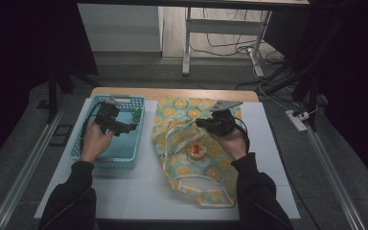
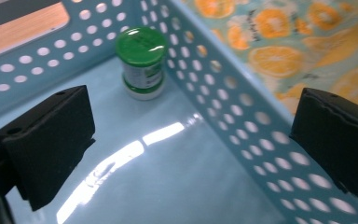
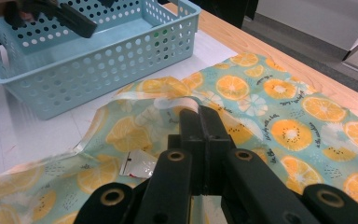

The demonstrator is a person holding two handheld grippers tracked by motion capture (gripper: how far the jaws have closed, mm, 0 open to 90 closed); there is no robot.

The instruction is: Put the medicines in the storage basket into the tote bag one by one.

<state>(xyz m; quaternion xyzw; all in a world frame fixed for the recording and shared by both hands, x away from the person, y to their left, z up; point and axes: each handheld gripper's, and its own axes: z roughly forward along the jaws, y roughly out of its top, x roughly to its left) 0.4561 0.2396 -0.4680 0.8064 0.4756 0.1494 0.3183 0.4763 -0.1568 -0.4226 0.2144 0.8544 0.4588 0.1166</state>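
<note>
- Nearest, low in the high view, two dark sleeves enter; an orange-print cloth bag (image 1: pixel 191 158) lies centre frame on the white table (image 1: pixel 268 191).
- The right gripper (image 1: pixel 201 123), centre-right, is clenched on the bag's pale strap (image 3: pixel 186 101).
- The left gripper (image 1: pixel 133 126), centre-left, hangs released over the blue basket (image 1: pixel 106 162).
- Farthest, a green-lidded jar (image 2: pixel 142 63) stands in the basket's upper right corner.
</note>
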